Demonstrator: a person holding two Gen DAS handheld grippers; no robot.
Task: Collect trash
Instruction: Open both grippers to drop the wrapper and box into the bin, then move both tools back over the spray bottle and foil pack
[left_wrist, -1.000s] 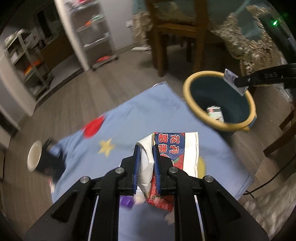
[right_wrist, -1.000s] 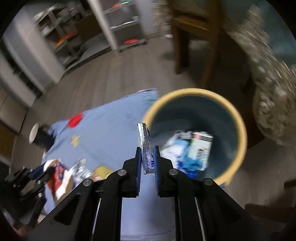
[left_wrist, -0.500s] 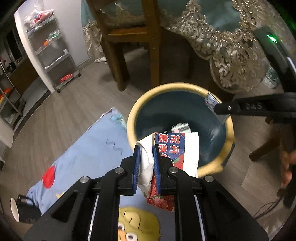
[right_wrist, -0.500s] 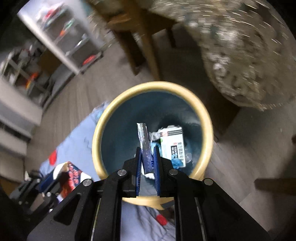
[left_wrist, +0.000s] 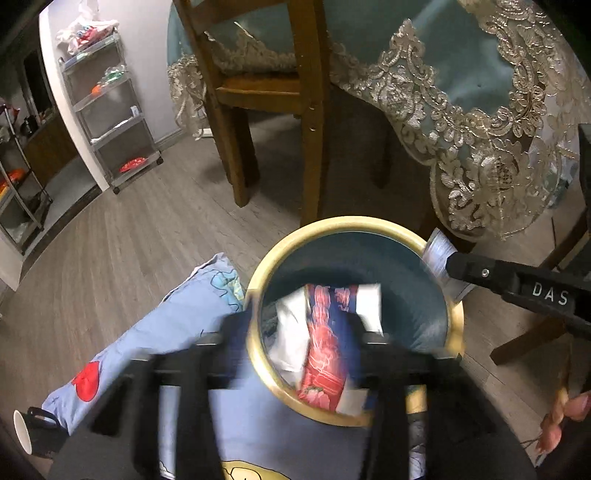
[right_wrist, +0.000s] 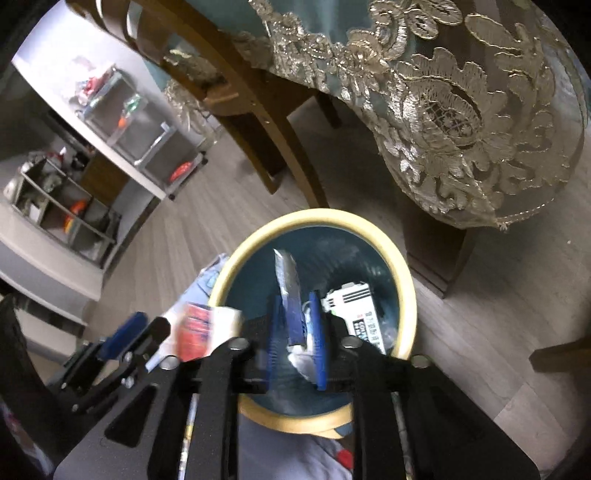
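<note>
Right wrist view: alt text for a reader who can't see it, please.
The right gripper, jaws apart, has a blue-and-silver wrapper between them above a yellow-rimmed bin holding trash. Left gripper brings a red-and-white packet to the rim.

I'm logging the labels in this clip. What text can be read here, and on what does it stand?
"DAS": white letters on the right gripper finger, left wrist view.
Red and blue snack wrapper: print blurred, unreadable.
White box in the trash bin: dark label lines, too blurred to read.
</note>
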